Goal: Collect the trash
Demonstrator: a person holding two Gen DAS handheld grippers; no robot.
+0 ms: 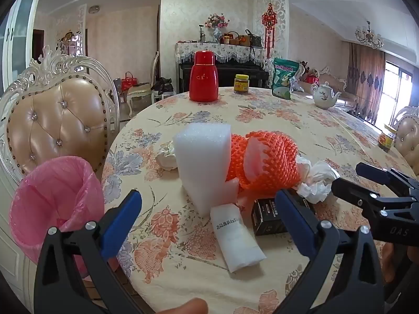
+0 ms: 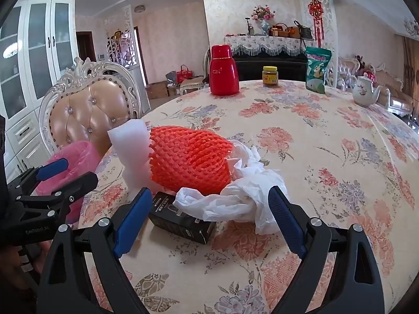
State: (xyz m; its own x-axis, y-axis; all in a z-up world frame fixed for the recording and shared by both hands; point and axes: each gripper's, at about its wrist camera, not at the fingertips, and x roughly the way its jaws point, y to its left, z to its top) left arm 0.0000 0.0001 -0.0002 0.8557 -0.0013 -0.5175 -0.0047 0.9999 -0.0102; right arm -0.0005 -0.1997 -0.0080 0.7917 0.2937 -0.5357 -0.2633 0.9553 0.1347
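My left gripper [image 1: 209, 218] and right gripper [image 2: 210, 216] both gape wide, holding nothing; the trash sits heaped on the floral-clothed round table [image 1: 275, 120]: white foam block [image 1: 203, 162], orange foam net [image 1: 267, 162], crumpled white plastic bag [image 2: 243, 198], small black carton [image 2: 180, 222]; the pink-lined bin [image 1: 52, 201] stands beside the table's left edge.

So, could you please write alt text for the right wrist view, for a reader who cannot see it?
Open right tongs hover above crumpled white plastic and a small black box on a floral tablecloth. Behind them lie an orange foam net and a white foam block; a pink-lined bin and the left tongs show at left.
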